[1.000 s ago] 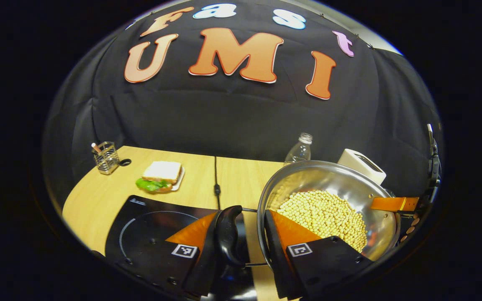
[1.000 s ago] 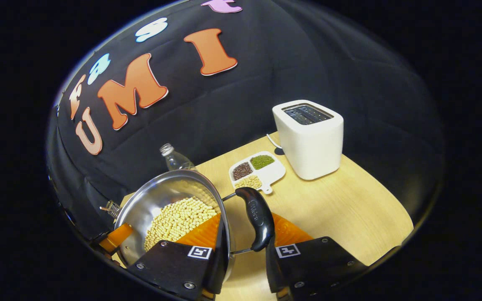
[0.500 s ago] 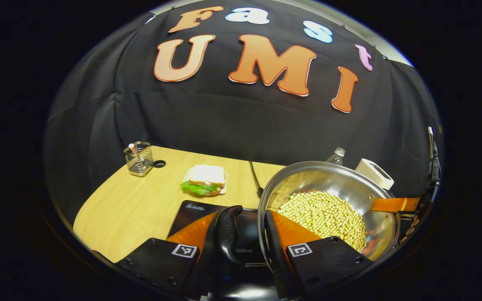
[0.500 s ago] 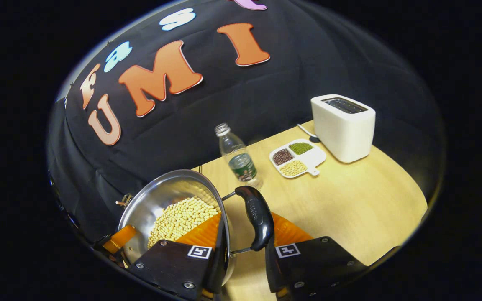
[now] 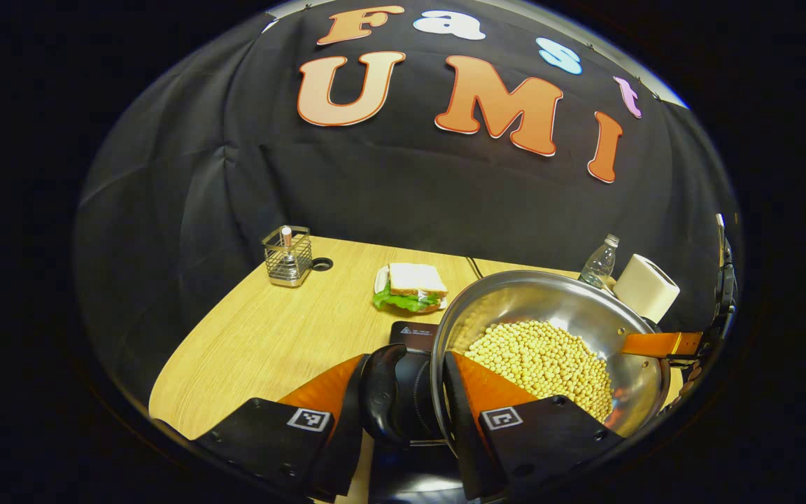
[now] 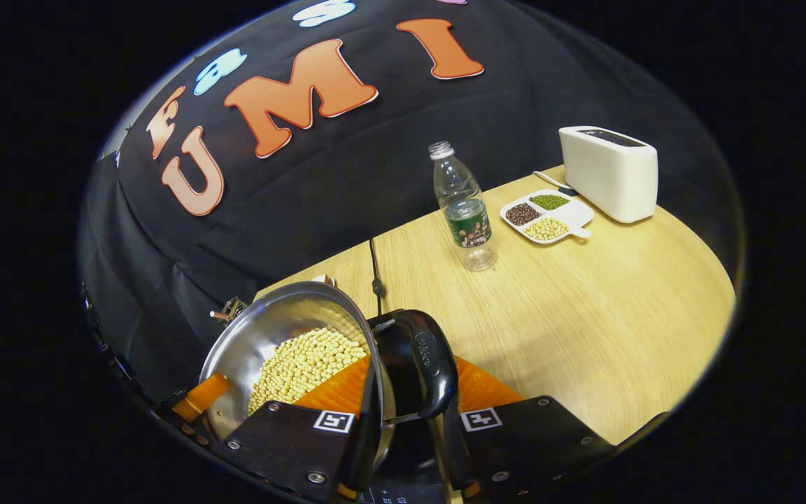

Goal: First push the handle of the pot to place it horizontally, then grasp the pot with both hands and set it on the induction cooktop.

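Note:
A steel pot (image 5: pixel 536 297) full of soybeans (image 5: pixel 543 360) hangs between both grippers. In the left gripper view my left gripper (image 5: pixel 404 360) is shut on the pot's black loop handle (image 5: pixel 378 395), one finger outside the handle and the other inside the rim. In the right gripper view my right gripper (image 6: pixel 413 364) is shut the same way on the opposite black handle (image 6: pixel 432 364) of the pot (image 6: pixel 270 329). The black induction cooktop (image 5: pixel 413 332) lies on the table just under the pot, mostly hidden by it; its edge (image 6: pixel 389 493) peeks out below the handle.
On the wooden table (image 5: pixel 270 336) stand a wire holder (image 5: pixel 287 255) and a sandwich (image 5: pixel 411 287) on a plate. A plastic bottle (image 6: pixel 464 210), a divided dish of beans (image 6: pixel 546 217) and a white toaster (image 6: pixel 609 171) sit on the other side. A black cable (image 6: pixel 375 269) runs back.
Both grippers have carried the pot sideways across the table, away from the toaster. It now hangs over the cooktop, which has slid under it. The grips on both handles have not changed.

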The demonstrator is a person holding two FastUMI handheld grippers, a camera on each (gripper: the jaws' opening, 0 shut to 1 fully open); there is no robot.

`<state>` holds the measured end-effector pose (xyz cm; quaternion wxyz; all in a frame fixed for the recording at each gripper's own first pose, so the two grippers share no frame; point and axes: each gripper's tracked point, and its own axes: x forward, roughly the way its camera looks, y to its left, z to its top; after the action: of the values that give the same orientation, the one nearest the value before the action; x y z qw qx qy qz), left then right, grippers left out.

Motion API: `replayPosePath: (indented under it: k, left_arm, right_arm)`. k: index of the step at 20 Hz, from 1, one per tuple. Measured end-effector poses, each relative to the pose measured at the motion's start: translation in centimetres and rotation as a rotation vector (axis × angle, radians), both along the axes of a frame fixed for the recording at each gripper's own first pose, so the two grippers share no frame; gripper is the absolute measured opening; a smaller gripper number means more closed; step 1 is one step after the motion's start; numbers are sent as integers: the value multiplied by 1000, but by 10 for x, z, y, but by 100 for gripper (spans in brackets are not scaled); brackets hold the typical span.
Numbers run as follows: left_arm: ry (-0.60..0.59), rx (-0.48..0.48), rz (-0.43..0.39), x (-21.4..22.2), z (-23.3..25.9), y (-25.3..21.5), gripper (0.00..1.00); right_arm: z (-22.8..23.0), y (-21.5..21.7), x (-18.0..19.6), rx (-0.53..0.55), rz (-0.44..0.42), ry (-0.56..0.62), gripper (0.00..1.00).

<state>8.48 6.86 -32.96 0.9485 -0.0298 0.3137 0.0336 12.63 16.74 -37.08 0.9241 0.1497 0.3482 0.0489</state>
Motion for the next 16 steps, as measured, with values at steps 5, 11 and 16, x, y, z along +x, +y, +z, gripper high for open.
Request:
replayPosePath:
  k: [5, 11, 16]
  left_arm:
    - [21, -10, 5, -11, -10, 17, 64]
    - [51, -22, -5, -12, -25, 19, 64]
    - [62, -24, -15, -13, -31, 19, 64]
  right_arm:
    - [-14, 15, -9, 3, 11, 14, 41]
    - [-30, 17, -19, 3, 3, 37, 41]
    - [-41, 16, -25, 3, 1, 60, 42]
